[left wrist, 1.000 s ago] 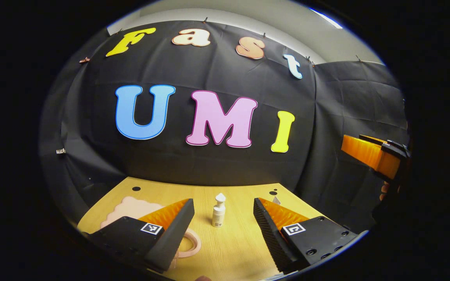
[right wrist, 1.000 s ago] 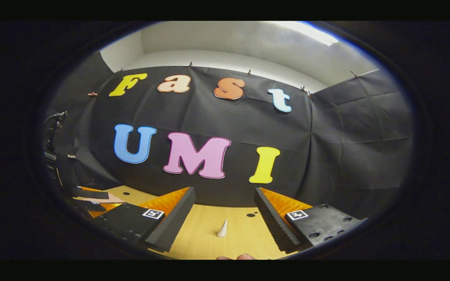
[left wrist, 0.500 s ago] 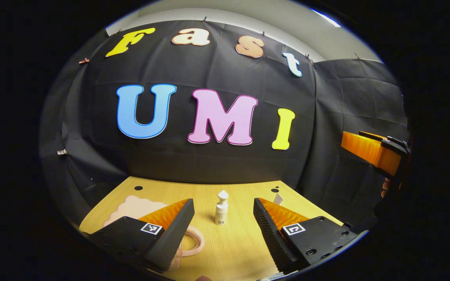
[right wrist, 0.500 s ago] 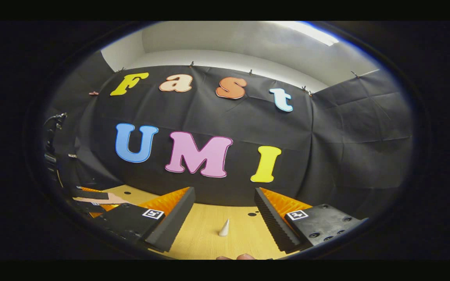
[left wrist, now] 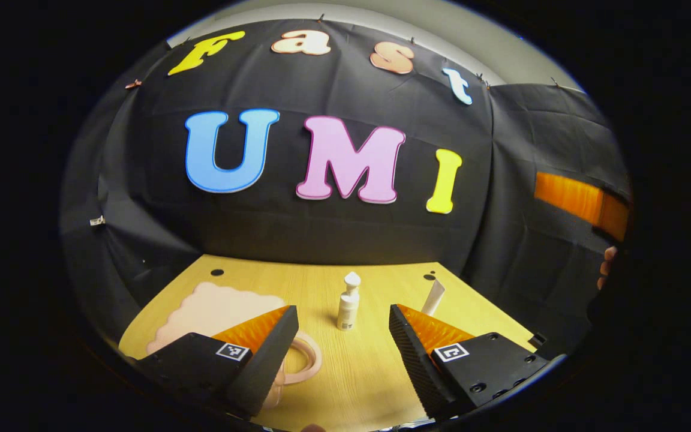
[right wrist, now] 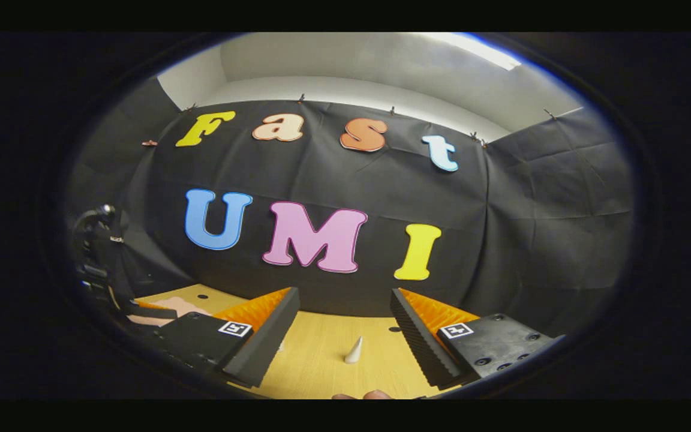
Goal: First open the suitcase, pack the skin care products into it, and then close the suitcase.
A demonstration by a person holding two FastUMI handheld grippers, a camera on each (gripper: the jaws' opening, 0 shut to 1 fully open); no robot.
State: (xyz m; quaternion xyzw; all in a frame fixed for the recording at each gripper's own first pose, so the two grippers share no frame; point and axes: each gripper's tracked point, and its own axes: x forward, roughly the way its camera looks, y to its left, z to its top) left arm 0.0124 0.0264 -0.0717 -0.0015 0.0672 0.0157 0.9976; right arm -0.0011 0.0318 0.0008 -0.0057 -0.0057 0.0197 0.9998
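Left gripper view looks low across a wooden table toward its far edge. At the table's left side lies a pink suitcase with a scalloped rim, flat and closed, its round handle pointing toward the near edge. The left gripper hangs over the near edge with its jaws wide apart and nothing between them; its left finger hides part of the suitcase. Beyond the gap, near the middle of the table, a small white pump bottle stands upright. Just to its right, toward the far right corner, a white tube leans at a tilt. Off the table's right edge the right gripper is held high. Right gripper view shows the suitcase at the left, then the right gripper, likewise spread open and empty, with the tube standing between its fingers farther off.
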